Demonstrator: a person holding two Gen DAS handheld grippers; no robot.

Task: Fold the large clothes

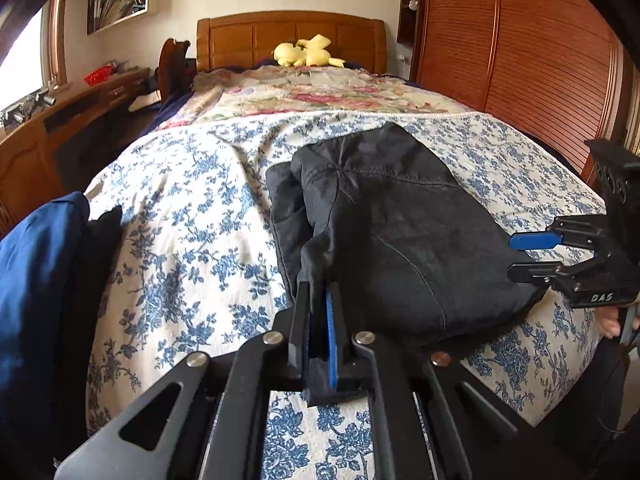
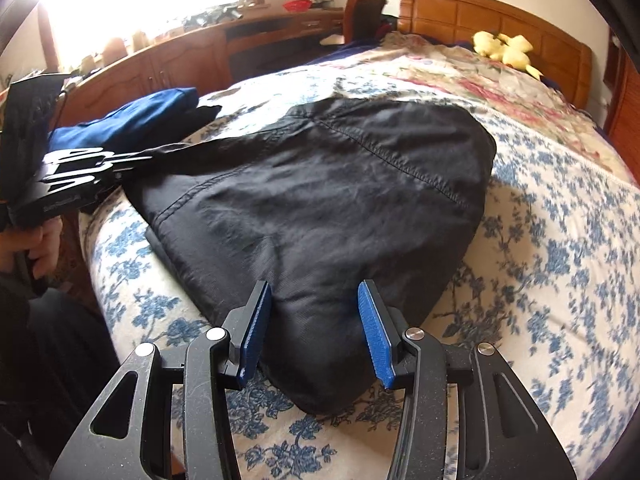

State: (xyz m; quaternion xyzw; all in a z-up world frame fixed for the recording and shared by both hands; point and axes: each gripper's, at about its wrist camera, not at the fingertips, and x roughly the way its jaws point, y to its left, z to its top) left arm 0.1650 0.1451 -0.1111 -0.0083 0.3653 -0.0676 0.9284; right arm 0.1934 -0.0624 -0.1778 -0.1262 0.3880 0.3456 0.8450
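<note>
A large black garment point(image 1: 404, 236) lies folded in layers on the blue-flowered bedspread point(image 1: 188, 216); it fills the middle of the right wrist view point(image 2: 320, 200). My left gripper point(image 1: 320, 288) is shut on a fold of the garment at its near left edge and holds that cloth slightly raised; it shows at the left of the right wrist view point(image 2: 132, 160). My right gripper point(image 2: 314, 292) is open with its jaws on either side of the garment's near corner, holding nothing. It appears at the right edge of the left wrist view point(image 1: 514, 254).
A folded blue garment point(image 2: 132, 120) with a black piece lies on the bed's left side point(image 1: 36, 264). A yellow plush toy point(image 1: 308, 53) sits by the wooden headboard point(image 1: 292, 36). A wooden desk point(image 2: 200, 46) runs along the window wall; a slatted wardrobe point(image 1: 532, 52) stands at the right.
</note>
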